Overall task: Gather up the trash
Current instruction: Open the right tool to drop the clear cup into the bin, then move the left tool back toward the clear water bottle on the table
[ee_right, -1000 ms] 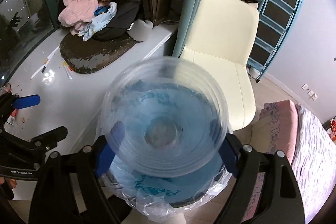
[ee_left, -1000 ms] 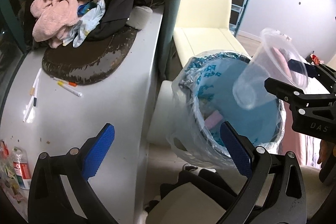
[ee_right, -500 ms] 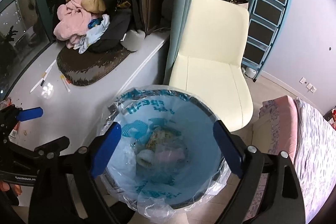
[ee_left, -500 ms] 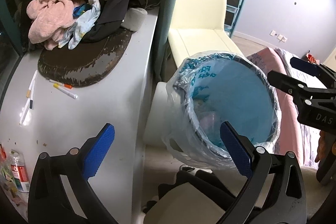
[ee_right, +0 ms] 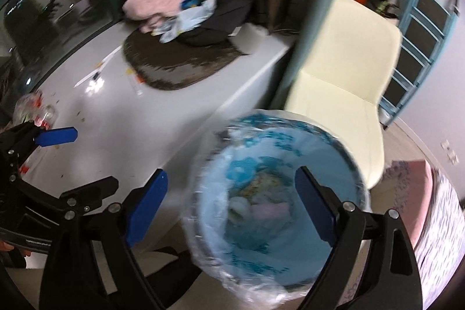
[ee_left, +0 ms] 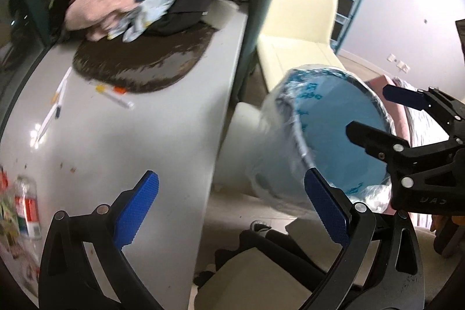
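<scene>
Both my grippers released, nothing between jaws; right gripper [ee_right: 229,208] just widened over lined trash bin [ee_right: 290,260]; left gripper [ee_left: 232,208] beside it; bottle [ee_left: 27,208] lies on white counter [ee_left: 122,141].

Both wrist views look steeply down, sharing bin [ee_left: 343,135] and ledge [ee_right: 122,118].
</scene>
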`<control>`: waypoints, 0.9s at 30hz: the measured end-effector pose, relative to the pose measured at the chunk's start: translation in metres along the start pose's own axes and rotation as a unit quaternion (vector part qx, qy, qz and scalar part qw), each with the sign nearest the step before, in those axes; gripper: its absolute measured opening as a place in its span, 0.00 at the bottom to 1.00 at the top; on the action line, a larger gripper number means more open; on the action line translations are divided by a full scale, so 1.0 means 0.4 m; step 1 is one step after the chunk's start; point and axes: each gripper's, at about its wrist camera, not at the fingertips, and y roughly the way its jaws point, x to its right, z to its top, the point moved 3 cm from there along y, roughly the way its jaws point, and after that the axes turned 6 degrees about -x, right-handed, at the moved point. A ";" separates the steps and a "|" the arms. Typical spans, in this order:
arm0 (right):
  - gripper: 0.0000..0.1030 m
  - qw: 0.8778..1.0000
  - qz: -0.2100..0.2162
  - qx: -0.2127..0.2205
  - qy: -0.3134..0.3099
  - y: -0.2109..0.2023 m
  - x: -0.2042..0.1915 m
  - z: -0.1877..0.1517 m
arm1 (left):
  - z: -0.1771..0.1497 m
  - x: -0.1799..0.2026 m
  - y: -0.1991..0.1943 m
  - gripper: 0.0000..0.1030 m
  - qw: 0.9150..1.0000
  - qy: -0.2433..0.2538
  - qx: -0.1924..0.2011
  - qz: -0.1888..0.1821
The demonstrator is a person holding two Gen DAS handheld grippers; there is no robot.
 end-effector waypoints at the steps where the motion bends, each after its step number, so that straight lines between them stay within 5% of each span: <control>1: 0.83 1.000 0.005 -0.003 -0.011 0.004 -0.023 0.005 | -0.007 -0.016 -0.005 0.94 1.000 -0.009 0.001 0.001; 9: 0.83 0.993 0.048 -0.014 -0.107 0.027 -0.240 0.024 | -0.134 -0.194 -0.063 0.94 0.994 -0.107 0.003 0.028; 27: 0.83 0.960 0.116 -0.027 -0.252 0.039 -0.708 -0.008 | -0.461 -0.535 -0.203 0.94 0.962 -0.256 0.019 0.097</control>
